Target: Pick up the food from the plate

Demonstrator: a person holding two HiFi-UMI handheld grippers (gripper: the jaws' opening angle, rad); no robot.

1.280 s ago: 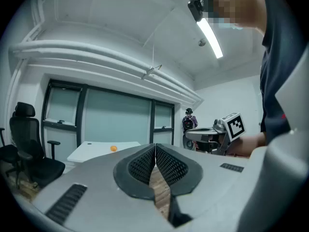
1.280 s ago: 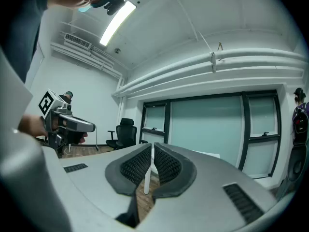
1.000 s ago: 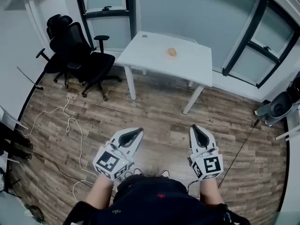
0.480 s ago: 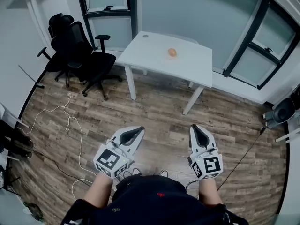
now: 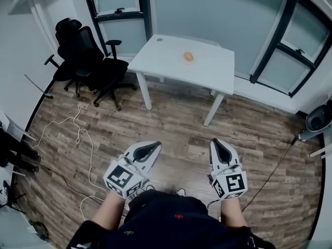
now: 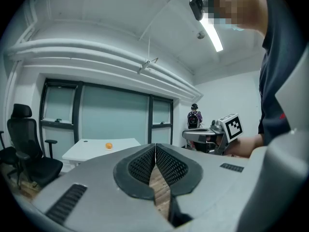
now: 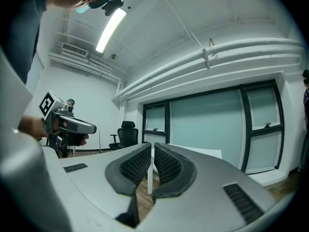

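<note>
The person's dark torso (image 5: 171, 224) fills the near edge of the head view and is cut off there, and only the bare forearms show beyond it. A dark grey object (image 5: 319, 119) at the far right is cropped by the frame, and I cannot tell what it is. The food (image 5: 188, 56) is a small round orange thing, too small to name. No plate can be made out under it.

The room has a wood-plank floor (image 5: 181, 134), with tall dark-framed windows (image 5: 207, 14) along the far wall. A white table (image 5: 207, 71) stands on slim legs against that wall. The food lies on its far middle part, well apart from both grippers. Two black office chairs (image 5: 85, 56) stand to the left of the table. A thin white cable (image 5: 78, 136) snakes over the floor on the near left.

Both arms reach forward at waist height above the floor, near the body, and point toward the table. The left gripper (image 5: 152, 146) angles slightly to the right with its ribbed pads meeting at the tip and nothing between them. The right gripper (image 5: 217, 142) points straight ahead, its jaws drawn together too, empty. Each one carries a marker cube (image 5: 123, 179) at its near end.
</note>
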